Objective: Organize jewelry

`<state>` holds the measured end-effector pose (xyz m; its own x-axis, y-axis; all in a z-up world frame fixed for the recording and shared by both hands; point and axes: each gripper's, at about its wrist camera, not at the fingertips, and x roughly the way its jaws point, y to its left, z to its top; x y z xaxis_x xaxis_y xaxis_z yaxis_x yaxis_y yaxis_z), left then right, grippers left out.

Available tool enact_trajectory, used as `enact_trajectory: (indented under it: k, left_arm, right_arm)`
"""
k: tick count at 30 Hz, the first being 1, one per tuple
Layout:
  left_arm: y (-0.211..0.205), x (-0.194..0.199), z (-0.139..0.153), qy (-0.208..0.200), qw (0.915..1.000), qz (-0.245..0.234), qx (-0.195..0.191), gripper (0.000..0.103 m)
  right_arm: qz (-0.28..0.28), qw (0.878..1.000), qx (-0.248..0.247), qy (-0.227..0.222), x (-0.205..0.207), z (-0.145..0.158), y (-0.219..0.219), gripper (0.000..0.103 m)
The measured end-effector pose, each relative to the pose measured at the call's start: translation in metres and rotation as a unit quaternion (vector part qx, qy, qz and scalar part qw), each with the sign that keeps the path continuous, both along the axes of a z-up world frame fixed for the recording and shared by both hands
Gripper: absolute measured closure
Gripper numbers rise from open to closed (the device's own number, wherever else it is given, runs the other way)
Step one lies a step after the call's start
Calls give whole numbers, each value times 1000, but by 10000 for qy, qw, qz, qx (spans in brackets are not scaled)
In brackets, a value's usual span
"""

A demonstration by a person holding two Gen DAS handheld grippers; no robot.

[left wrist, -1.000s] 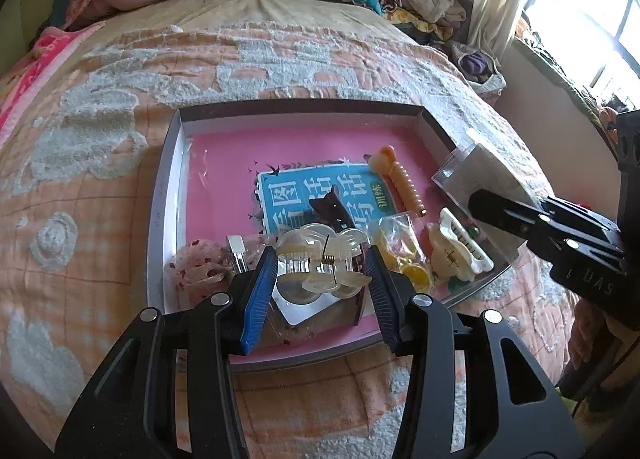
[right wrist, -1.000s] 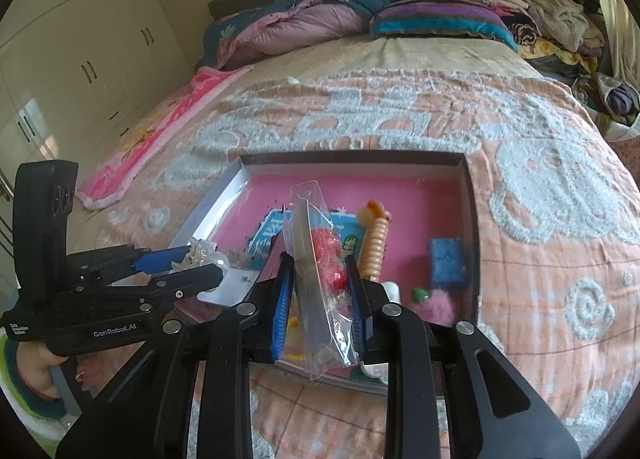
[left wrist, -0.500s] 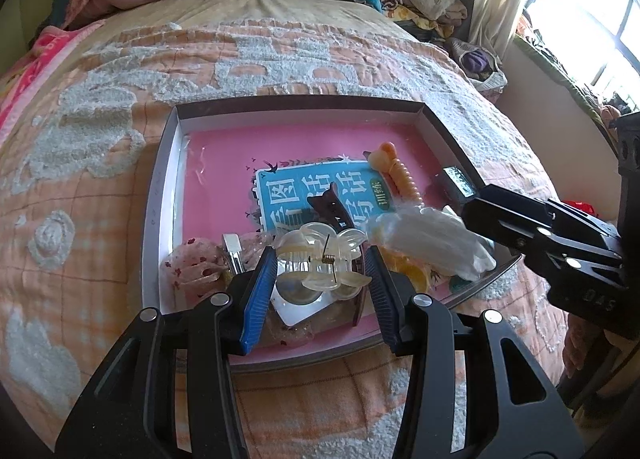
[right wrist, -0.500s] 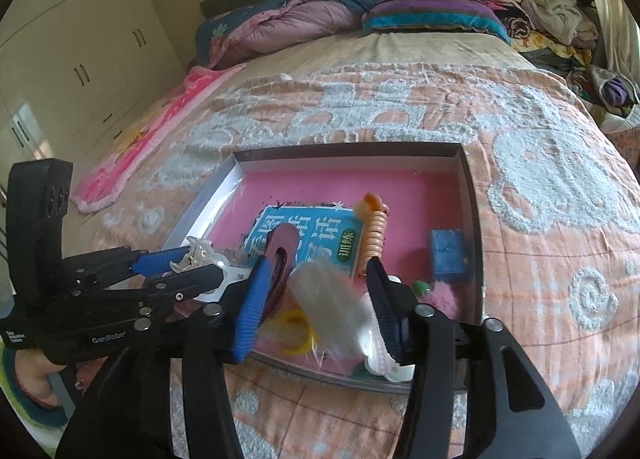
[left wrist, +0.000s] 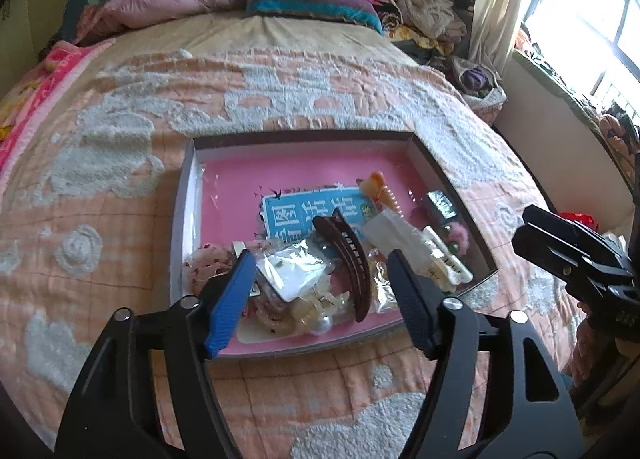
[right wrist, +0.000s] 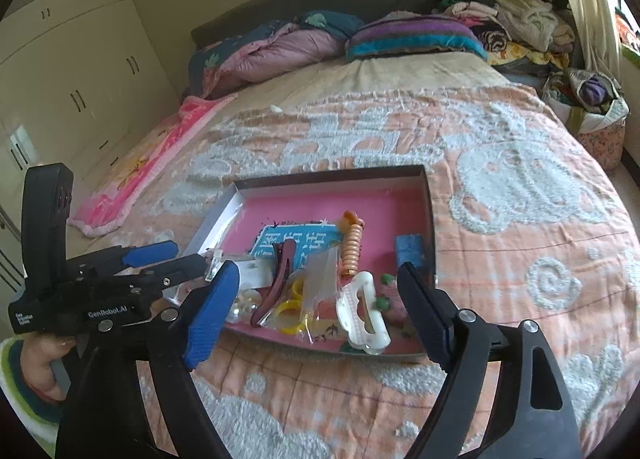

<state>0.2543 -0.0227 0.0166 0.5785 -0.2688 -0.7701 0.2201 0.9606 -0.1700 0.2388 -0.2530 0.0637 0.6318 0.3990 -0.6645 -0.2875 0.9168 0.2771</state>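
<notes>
- The left tool (left wrist: 320, 295) hangs above the near edge of the shallow grey cardboard tray with a pink floor (left wrist: 182, 219); its jaws are opening and grip nothing.
- Under that gap, on the tray floor, lie a clear translucent plastic claw clip (left wrist: 310, 309), a small clear plastic packet with a white card (left wrist: 290, 275) and a long dark brown curved hair clip (left wrist: 348, 259).
- The right tool (right wrist: 316, 311) is also opening, empty, with blue pads on its fingers (right wrist: 210, 311).
- Beneath it in the tray: a clear plastic bag holding yellow rings (right wrist: 308, 299), a white plastic claw clip (right wrist: 362, 313) and an orange coiled hair tie (right wrist: 351, 247).
- A blue printed card with white characters (right wrist: 304, 239) lies flat mid-tray; a small blue box (right wrist: 409, 249) sits by the right wall.
- The tray rests on a bed with a peach-and-white quilt (right wrist: 520, 219).
- A hand (right wrist: 38, 363) grips the left tool's handle.
</notes>
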Motion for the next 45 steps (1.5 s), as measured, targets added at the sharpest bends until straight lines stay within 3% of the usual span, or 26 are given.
enact_trajectory:
  k: [5,15,27,33,35,45]
  left_arm:
    - [0,-14,22,-185,9998,74,-9,29]
    - [-3,-45,55,-491,9987,161,-15,10]
    - [4,-76,67,-548,9982,258,-1,9]
    - [12,-91,67,-563,9979,326,25,9]
    - [15,-97,67,-564,9978,345,39,9]
    - [29,-126,62,-606,9971,460,59,9]
  right_arm:
    - [-48,9998,69,-204,-19,19,-7,14]
    - [-62,9982,67,-592,-57,55,-13,12]
    - [-71,9968,46,-790,-88,74,-16,11]
    - [-36,9964,17,-843,-99,77,-12,11]
    - [-60,9961,6,-880,-104,77,-10,5]
    - [62,9955,-67,-948,-128,77,1,5]
